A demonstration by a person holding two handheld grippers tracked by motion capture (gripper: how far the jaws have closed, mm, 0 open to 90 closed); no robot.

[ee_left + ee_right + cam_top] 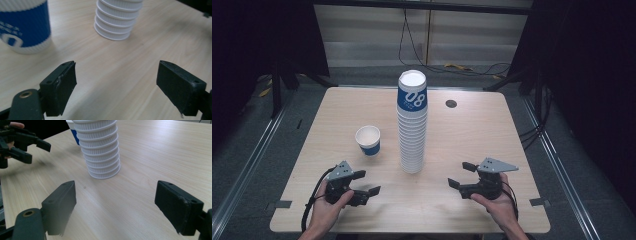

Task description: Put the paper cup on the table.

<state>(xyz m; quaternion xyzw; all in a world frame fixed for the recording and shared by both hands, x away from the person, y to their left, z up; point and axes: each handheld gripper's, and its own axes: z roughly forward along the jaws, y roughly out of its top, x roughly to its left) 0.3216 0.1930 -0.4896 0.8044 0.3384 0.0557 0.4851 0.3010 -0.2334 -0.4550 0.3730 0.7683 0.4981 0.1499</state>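
High view: both the left gripper (364,182) and the right gripper (461,174) are spread wide, empty. The tall cup stack (412,122) stands mid-bench; a bump could tip it onto the single cup (368,139).

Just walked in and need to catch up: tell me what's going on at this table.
A person holds a two-jaw gripper in each hand over a light wooden table. The left gripper and right gripper both stand open and hold nothing. Between them, farther back, rises a tall stack of white ribbed paper cups with a blue-banded cup on top. A single blue and white paper cup stands upright to the stack's left, closest to the left gripper. Neither gripper touches a cup.
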